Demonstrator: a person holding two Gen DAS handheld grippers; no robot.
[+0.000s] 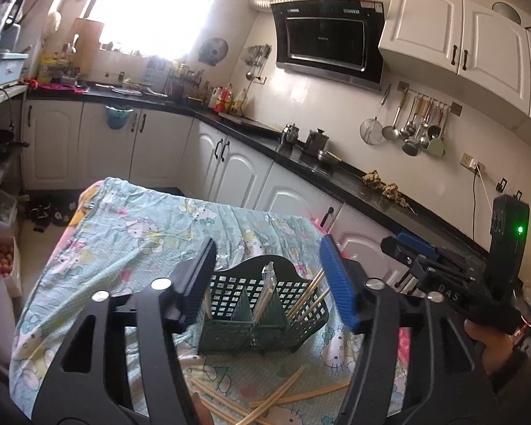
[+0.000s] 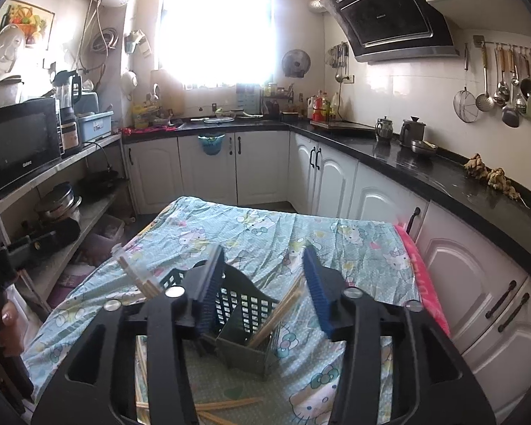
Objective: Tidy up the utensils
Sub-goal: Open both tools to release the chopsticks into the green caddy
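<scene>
A dark green slotted utensil basket stands on the cartoon-print tablecloth. Wooden chopsticks lean in its right compartment, and a clear-wrapped utensil stands in its middle. More chopsticks stick up at its left side. Loose chopsticks lie on the cloth in front. My left gripper is open and empty above the basket. My right gripper is open and empty above it too; its body shows in the left wrist view.
A black counter with white cabinets runs behind and to the right of the table. A shelf with a microwave and pots stands to the left. A pink cloth hangs at the table's right edge.
</scene>
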